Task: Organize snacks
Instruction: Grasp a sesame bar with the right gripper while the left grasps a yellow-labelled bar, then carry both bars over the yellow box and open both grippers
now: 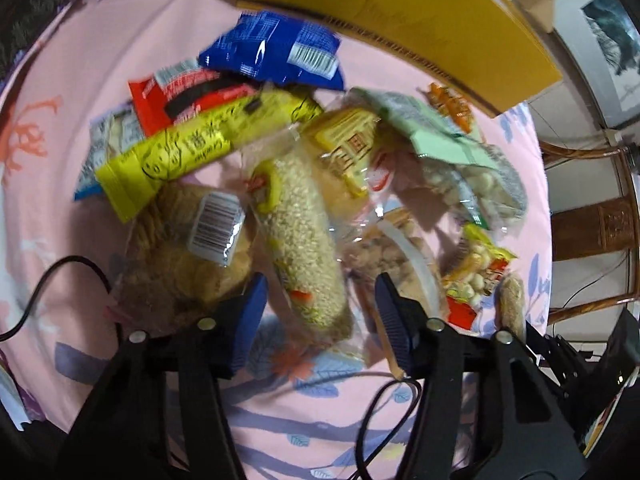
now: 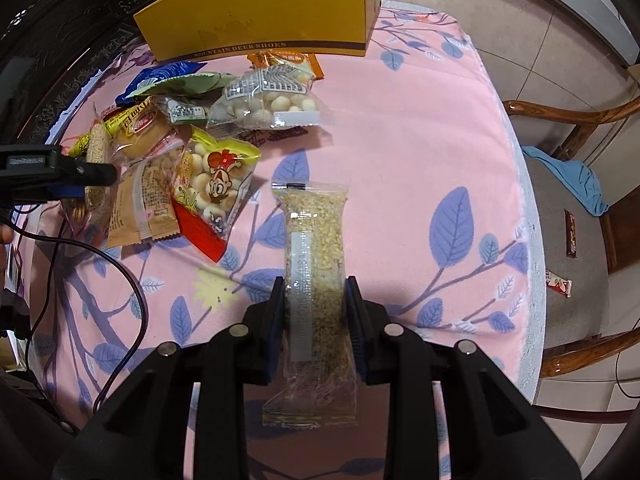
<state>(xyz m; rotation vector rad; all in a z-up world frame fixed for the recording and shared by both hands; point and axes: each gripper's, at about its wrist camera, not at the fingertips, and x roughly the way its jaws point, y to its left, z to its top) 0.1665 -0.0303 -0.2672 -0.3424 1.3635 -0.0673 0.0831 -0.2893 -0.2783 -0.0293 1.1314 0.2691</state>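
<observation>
1. Right claw (image 2: 316, 300) clenched on a clear-wrapped grain bar (image 2: 314, 248), held over bare pink surface (image 2: 400, 152), apart from the pile.
2. Left claw (image 1: 320, 300) spread wide, straddling a second grain bar (image 1: 304, 240) in the snack heap (image 1: 280, 160), not yet gripping.
3. Barely started, by the look of it: nearly every packet still heaped, none grouped.
4. Readable: "MOUNTAIN DEER SHOES" on the yellow box (image 2: 260, 20); other labels too blurred.
</observation>
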